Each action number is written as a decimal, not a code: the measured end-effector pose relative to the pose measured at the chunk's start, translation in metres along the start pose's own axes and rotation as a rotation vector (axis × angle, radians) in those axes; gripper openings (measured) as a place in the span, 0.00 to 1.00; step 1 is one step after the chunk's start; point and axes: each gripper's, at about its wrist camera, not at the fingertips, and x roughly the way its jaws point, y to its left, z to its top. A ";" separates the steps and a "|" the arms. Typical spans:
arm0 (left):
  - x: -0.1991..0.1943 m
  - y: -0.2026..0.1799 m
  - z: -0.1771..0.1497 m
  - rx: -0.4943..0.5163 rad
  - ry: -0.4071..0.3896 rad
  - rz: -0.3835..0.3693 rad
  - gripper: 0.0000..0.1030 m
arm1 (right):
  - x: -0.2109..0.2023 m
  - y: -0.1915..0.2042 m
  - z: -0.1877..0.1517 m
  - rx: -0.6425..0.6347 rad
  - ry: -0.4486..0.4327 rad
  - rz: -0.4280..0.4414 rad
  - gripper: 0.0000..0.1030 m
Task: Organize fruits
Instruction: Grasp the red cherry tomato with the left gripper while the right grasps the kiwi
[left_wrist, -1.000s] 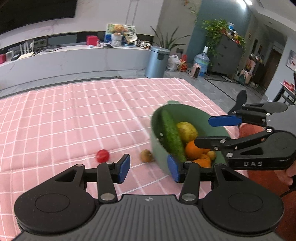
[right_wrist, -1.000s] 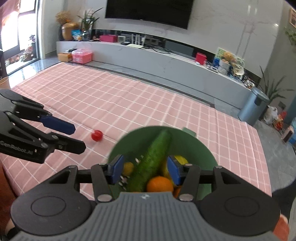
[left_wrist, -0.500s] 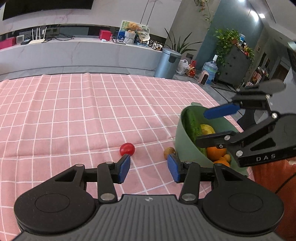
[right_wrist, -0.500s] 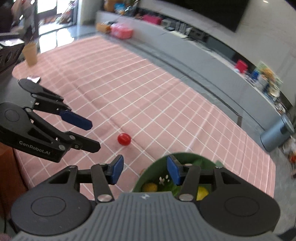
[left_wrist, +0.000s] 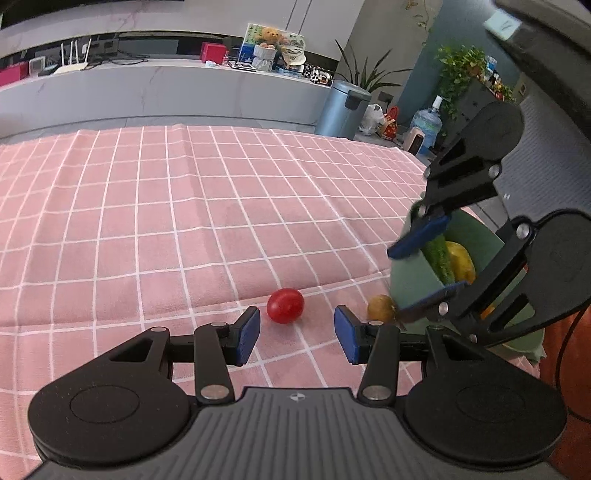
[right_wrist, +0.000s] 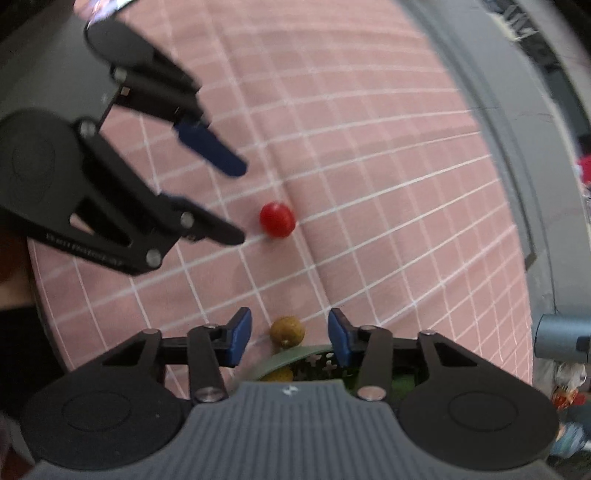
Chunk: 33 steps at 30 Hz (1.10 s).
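Observation:
A small red tomato (left_wrist: 285, 305) lies on the pink checked cloth (left_wrist: 184, 229), just beyond my open, empty left gripper (left_wrist: 296, 334). It also shows in the right wrist view (right_wrist: 277, 218). A small brown fruit (left_wrist: 381, 308) lies next to the green bowl (left_wrist: 410, 284), which holds a cucumber (left_wrist: 439, 258), a yellow fruit (left_wrist: 460, 260) and oranges. My right gripper (right_wrist: 290, 335) is open and empty above the bowl's rim (right_wrist: 291, 357), with the brown fruit (right_wrist: 287, 329) between its fingertips in view.
The bowl stands at the cloth's right edge. A grey counter (left_wrist: 166, 88) and a metal bin (left_wrist: 341, 109) stand beyond the table's far side. The left gripper (right_wrist: 236, 201) reaches in from the left in the right wrist view.
My left gripper has moved towards the tomato, which now sits just ahead of its fingertips. My right gripper has risen and tilted down over the bowl's near rim.

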 end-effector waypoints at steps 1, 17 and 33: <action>0.002 0.002 -0.001 -0.006 -0.003 -0.007 0.53 | 0.005 -0.002 0.003 -0.017 0.023 0.017 0.39; 0.025 0.007 -0.006 0.000 -0.023 -0.008 0.53 | 0.064 -0.008 0.020 -0.125 0.231 0.102 0.27; 0.029 -0.004 -0.011 0.048 -0.027 0.015 0.29 | 0.063 -0.010 0.010 -0.117 0.212 0.093 0.23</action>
